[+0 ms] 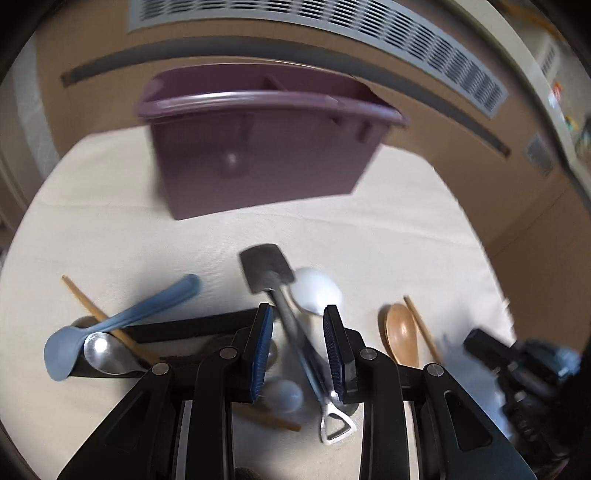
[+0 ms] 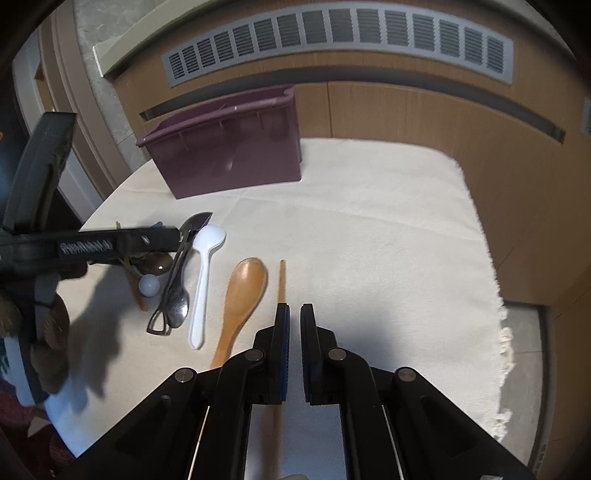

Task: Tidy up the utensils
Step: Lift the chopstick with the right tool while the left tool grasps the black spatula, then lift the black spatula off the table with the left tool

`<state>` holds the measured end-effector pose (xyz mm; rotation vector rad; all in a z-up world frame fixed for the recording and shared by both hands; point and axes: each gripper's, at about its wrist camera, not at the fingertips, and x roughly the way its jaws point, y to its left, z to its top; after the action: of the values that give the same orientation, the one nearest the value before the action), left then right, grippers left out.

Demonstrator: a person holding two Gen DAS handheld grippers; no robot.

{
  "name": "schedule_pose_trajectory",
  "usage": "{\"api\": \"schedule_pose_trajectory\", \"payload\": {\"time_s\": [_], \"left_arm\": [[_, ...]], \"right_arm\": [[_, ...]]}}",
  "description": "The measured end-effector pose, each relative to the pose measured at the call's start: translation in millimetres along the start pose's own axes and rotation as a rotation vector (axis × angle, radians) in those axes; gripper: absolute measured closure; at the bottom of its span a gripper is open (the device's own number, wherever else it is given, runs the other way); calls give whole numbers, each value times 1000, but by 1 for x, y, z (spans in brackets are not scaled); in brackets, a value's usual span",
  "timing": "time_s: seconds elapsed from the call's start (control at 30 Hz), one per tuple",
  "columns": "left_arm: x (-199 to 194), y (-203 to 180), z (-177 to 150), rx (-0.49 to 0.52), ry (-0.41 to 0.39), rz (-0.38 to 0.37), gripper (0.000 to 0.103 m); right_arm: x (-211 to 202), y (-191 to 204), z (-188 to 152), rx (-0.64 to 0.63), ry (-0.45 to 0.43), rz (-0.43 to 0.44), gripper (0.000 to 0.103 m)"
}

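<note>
Here a cream woven cloth (image 2: pixel 369 229) covers the table before wood-panelled cabinets with a grey slatted vent (image 2: pixel 332 37). The left gripper (image 1: pixel 298 343) gapes around the black spatula (image 1: pixel 280 291); the right gripper (image 2: pixel 294 347) hangs narrowed and empty. Smooth spoons lie scattered near the glossy purple caddy (image 2: pixel 229 155).

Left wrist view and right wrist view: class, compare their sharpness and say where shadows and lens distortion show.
Left wrist view: motion blur smears the purple caddy and black spatula; the wall vent bows into an arc. Right wrist view: sharper overall; the left gripper is blurred and casts a dark shadow on the cream cloth; black corners frame both views.
</note>
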<state>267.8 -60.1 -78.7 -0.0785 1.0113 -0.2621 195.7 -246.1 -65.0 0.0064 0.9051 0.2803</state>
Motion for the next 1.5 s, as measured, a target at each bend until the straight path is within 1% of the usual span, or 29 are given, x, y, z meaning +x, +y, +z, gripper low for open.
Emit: {"api": "schedule_pose_trajectory", "payload": {"time_s": [0.07, 0.17, 0.23, 0.27, 0.3, 0.37, 0.4, 0.43, 0.47, 0.5, 0.6, 0.7, 0.83, 0.9, 0.97, 1.07, 1.1, 1.13, 1.17, 1.23, 1.27, 1.33, 1.37, 1.4, 1.43, 1.5], "left_arm": [[4, -12, -6, 92, -19, 75, 73], [5, -11, -12, 183, -33, 159, 73], [3, -2, -10, 189, -37, 197, 73], [2, 8, -6, 167, -35, 206, 73], [2, 13, -3, 143, -33, 194, 73], [1, 27, 8, 52, -13, 92, 73], [3, 34, 16, -11, 10, 14, 73], [5, 39, 21, -52, 27, -28, 73], [9, 42, 28, -94, 46, -52, 73], [13, 43, 33, -112, 59, -40, 73], [24, 41, 43, -134, 104, 25, 73], [40, 29, 48, -168, 148, 7, 73], [42, 10, 49, -107, 135, 46, 71], [44, 1, 47, -43, 118, 83, 66], [44, -7, 43, 17, 93, 104, 63], [48, -21, 37, 102, 67, 159, 62], [47, -21, 36, 103, 59, 167, 62], [47, -20, 36, 79, 56, 162, 62], [48, -18, 38, 53, 62, 150, 62], [49, -14, 40, 35, 84, 138, 62], [48, -12, 41, 31, 92, 137, 64], [46, -11, 41, 25, 79, 137, 70], [45, -9, 40, 14, 68, 113, 74], [42, -6, 38, -9, 59, 62, 89], [38, -3, 35, -28, 54, 22, 99], [27, 1, 30, -41, 30, -26, 100]], "right_arm": [[-1, -1, 1, -4, -12, -11, 97], [-1, -4, 4, 5, -19, -11, 97], [-3, -4, 6, 5, -32, -11, 97], [-3, -4, 7, 6, -38, -7, 97], [-4, -4, 7, 7, -42, -2, 97], [-3, -3, 6, 10, -49, 12, 97], [-3, -3, 6, 10, -50, 16, 97], [-2, -3, 6, 10, -51, 18, 97], [0, -3, 6, 10, -50, 18, 97], [0, -3, 6, 11, -50, 17, 97], [-1, -6, 4, 19, -56, 12, 97], [-3, -9, 2, 29, -63, 7, 97], [-1, -12, 0, 39, -58, 8, 97], [-2, -11, 0, 37, -61, -2, 97], [-3, -10, 0, 30, -69, -24, 97], [-4, -9, 0, 21, -69, -56, 97], [-3, -9, 0, 18, -65, -65, 97], [-3, -9, 0, 17, -61, -75, 97], [-2, -9, 0, 15, -57, -89, 97], [-2, -10, 1, 10, -49, -115, 97], [-1, -10, 1, 5, -39, -136, 97], [-1, -9, 1, -2, -26, -154, 97], [-1, -8, 2, -6, -14, -151, 97], [-2, -8, 2, -6, -7, -136, 97], [-3, -9, 2, -4, -4, -113, 97], [-4, -8, 2, -8, 1, -59, 97]]}}
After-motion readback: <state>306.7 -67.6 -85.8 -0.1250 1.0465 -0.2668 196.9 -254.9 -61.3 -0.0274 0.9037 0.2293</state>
